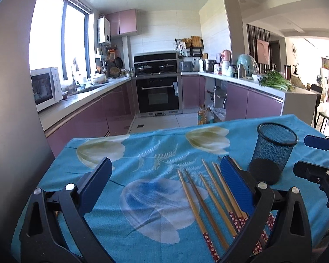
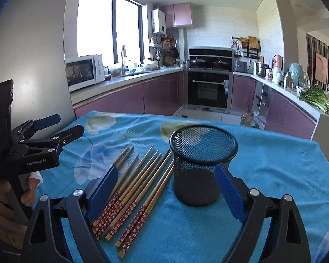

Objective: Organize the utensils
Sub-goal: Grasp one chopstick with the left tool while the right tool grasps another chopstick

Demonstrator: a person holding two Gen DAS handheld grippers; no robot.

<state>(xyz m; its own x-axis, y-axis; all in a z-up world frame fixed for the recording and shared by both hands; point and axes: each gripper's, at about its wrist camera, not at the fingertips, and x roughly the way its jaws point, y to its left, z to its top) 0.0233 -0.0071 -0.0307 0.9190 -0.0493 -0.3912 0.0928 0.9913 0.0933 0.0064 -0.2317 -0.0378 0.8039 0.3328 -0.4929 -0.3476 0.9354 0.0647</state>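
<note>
Several wooden chopsticks [image 1: 210,199] with red patterned ends lie side by side on the blue flowered tablecloth [image 1: 142,153]; they also show in the right wrist view [image 2: 142,182]. A black mesh cup [image 1: 272,151] stands upright just right of them, and it looks empty in the right wrist view [image 2: 200,164]. My left gripper [image 1: 166,175] is open and empty above the cloth, its right finger over the chopsticks. My right gripper [image 2: 166,186] is open and empty, with the chopsticks and the cup between its fingers. The left gripper also shows in the right wrist view [image 2: 61,125], and the right gripper in the left wrist view [image 1: 307,153].
The table's far edge [image 2: 230,122] drops to the kitchen floor. Purple cabinets, an oven [image 2: 209,87] and a microwave [image 2: 83,71] stand beyond. A grey wall [image 1: 13,109] is close on the left.
</note>
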